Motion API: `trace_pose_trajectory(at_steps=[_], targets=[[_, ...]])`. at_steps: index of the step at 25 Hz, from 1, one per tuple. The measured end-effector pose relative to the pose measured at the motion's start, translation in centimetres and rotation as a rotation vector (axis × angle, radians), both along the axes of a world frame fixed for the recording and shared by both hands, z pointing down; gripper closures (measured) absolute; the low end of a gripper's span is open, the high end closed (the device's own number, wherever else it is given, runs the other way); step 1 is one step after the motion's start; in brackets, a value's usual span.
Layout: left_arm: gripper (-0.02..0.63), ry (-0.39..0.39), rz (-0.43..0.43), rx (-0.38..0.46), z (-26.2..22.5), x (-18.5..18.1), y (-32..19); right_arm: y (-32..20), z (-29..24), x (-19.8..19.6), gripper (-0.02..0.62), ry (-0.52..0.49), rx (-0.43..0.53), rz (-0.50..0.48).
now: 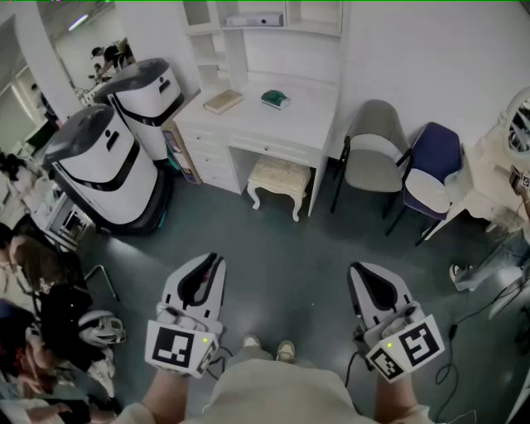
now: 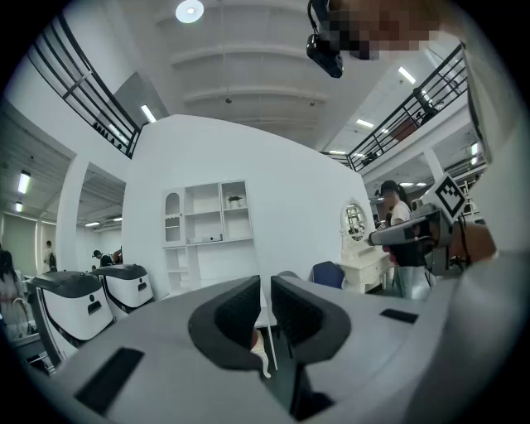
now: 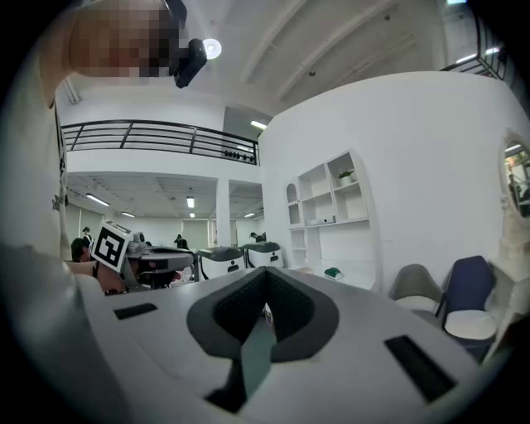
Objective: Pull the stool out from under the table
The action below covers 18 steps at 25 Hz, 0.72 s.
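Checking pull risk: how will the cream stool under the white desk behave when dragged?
The stool probably slides as one rigid piece: carved frame, short curved legs. Likely light, being small beside the desk. Pulled high, it might tip on those narrow feet.

The scene is lit brightly and evenly from overhead; a round ceiling lamp (image 2: 190,11) is seen glaring high above the white table (image 1: 286,116). Only soft, faint shadows are cast beneath the table. Both gripper views are bent strongly by fisheye distortion, darkened at the corners, and softened in the nearest foreground.
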State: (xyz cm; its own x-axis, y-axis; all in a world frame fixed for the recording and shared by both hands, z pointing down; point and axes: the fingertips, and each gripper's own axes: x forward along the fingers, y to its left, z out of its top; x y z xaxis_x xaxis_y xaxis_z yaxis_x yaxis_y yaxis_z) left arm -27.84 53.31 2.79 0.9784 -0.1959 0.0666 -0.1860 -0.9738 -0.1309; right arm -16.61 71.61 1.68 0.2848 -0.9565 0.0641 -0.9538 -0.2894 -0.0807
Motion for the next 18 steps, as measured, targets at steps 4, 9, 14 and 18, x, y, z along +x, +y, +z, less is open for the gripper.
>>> trace_pose_trajectory(at_steps=[4, 9, 14, 18], targets=[[0.551, -0.013, -0.003, -0.001, 0.4, -0.3, 0.1, 0.3, -0.2, 0.1, 0.575, -0.039, 0.038, 0.021], [0.551, -0.027, -0.015, -0.025, 0.9, 0.1, 0.3, 0.6, 0.2, 0.8, 0.575, -0.041, 0.033, 0.030], [0.551, 0.012, 0.022, -0.026, 0.2, 0.3, 1.2, 0.6, 0.3, 0.9, 0.574, -0.047, 0.041, 0.016], [0.551, 0.025, -0.011, -0.024, 0.1, 0.1, 1.0, 1.1, 0.1, 0.9, 0.574, -0.054, 0.073, 0.007]])
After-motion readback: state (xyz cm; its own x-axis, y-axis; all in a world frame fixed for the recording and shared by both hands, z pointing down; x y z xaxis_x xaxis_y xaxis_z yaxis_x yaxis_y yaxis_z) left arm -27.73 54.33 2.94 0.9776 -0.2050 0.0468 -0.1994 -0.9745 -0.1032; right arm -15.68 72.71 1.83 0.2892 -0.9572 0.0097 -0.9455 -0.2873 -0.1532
